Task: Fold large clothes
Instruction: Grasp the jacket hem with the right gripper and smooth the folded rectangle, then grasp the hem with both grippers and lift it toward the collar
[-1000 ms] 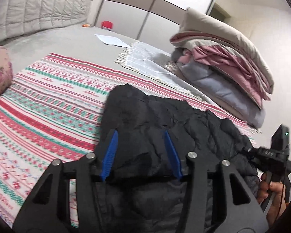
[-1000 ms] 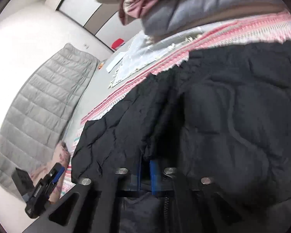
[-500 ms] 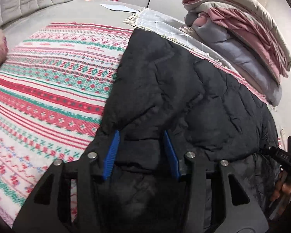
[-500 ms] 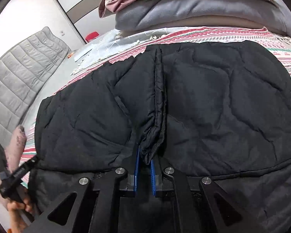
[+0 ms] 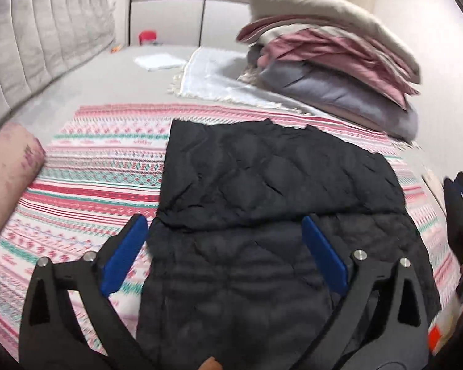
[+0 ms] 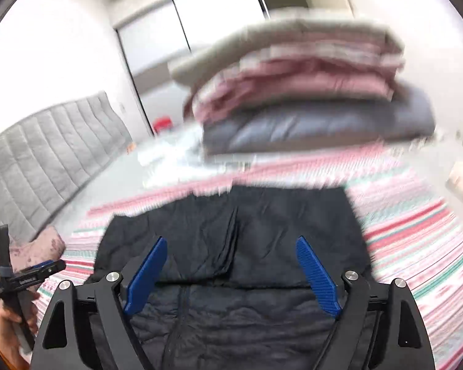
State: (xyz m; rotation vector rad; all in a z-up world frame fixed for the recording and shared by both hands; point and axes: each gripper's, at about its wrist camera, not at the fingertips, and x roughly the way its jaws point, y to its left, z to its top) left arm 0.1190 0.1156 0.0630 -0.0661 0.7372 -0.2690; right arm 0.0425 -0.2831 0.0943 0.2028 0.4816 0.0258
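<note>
Both grippers had let go of the black quilted jacket [image 5: 271, 191] they were pinching a moment earlier and pulled back above it. The left gripper [image 5: 225, 246] was opening, its blue pads spread wide with only air between them and the fabric lying below; the right gripper [image 6: 231, 268] was likewise opening, nothing pressed between its pads. The jacket lay on the striped blanket [image 5: 102, 178], its far part doubled over the near part, a straight edge running across. That fold looked set down; a further fold probably remained. Beyond sat a stack of folded bedding [image 5: 333, 71].
</note>
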